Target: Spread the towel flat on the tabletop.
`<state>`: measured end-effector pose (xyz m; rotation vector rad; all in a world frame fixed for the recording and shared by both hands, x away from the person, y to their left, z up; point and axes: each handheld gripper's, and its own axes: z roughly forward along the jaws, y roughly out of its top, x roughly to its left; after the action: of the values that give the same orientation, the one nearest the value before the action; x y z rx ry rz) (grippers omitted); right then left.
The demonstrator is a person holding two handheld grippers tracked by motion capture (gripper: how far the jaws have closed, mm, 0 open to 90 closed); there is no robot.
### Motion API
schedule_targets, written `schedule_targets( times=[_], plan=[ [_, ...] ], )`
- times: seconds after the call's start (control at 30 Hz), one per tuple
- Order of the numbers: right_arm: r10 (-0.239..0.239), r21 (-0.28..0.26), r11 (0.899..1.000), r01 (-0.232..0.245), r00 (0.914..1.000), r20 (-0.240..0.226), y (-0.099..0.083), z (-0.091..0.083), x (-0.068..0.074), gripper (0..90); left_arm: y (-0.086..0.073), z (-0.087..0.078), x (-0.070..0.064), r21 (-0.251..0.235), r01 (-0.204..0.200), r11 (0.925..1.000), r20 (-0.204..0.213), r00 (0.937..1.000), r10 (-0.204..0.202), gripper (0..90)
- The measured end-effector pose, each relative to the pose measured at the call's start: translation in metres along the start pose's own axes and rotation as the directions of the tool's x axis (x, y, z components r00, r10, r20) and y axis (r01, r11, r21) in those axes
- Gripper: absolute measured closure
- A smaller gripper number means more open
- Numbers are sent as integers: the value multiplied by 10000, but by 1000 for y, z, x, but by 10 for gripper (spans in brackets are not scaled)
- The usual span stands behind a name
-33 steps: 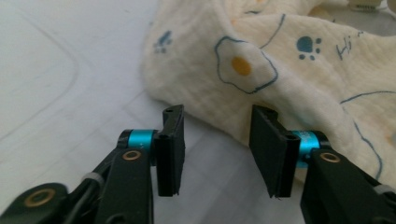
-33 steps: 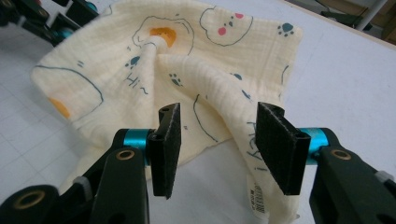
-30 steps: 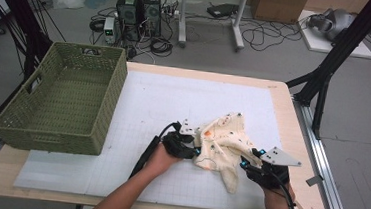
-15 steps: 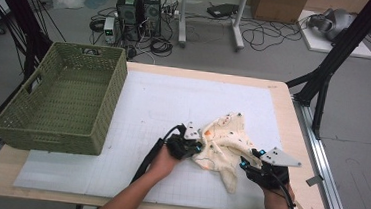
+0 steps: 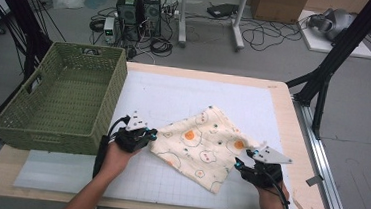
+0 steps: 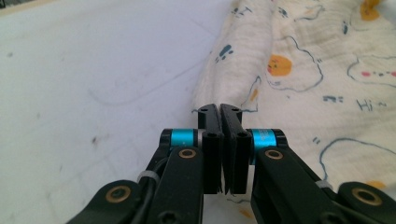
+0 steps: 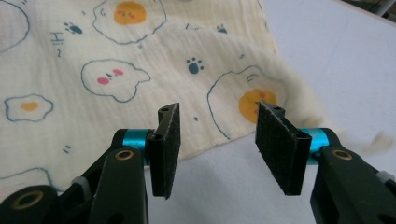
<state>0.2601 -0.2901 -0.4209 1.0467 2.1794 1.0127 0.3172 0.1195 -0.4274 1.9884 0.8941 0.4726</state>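
- Counter (image 5: 284,99) of pale wood carries a white gridded mat (image 5: 174,96) over most of its top.
- Basket (image 5: 61,99), green and woven, stands on the counter's left side, its near right corner just beside the left gripper.
- Cloth (image 5: 205,146), cream with fried-egg and paw prints, lies spread nearly flat on the mat right of centre, set as a diamond with one corner toward the far side and one toward the near edge; it also shows in the left gripper view (image 6: 317,70) and the right gripper view (image 7: 116,65).
- Left gripper (image 5: 147,135) sits at the cloth's left corner; its fingers (image 6: 210,140) are pressed together with the cloth's edge pinched between them (image 6: 220,112).
- Right gripper (image 5: 241,161) rests at the cloth's right near edge; its fingers (image 7: 166,140) stand wide apart and hold nothing, with the cloth's hem lying on the mat just beyond them (image 7: 217,116).
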Motion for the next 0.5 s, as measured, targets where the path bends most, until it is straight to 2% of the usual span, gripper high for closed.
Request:
schedule_targets(
  times=[0.07,0.2,0.33,0.4,0.47,0.5],
  plan=[
    [-30,181,9998,32,9999,-101,1,6,3,485,-7,-7,1,22,109,9999,25,9999,-109,867],
    [102,621,9980,-62,9979,-647,5,23,13,451,-12,-17,-4,-13,47,10000,143,9999,-47,863],
    [-273,946,9947,395,9915,-1270,11,40,24,481,-13,-19,-6,-130,143,9998,359,9993,-138,855],
    [-321,1197,9914,530,9849,-1703,11,48,27,598,-13,-18,-7,-177,321,9993,514,9982,-312,845],
    [-82,1080,9936,338,9733,-2295,9,48,24,733,-15,-17,-6,-171,469,9988,710,9964,-456,819],
    [-125,1063,9936,390,9707,-2398,8,47,22,815,-15,-16,-6,-178,431,9989,695,9967,-418,819]
  ],
)
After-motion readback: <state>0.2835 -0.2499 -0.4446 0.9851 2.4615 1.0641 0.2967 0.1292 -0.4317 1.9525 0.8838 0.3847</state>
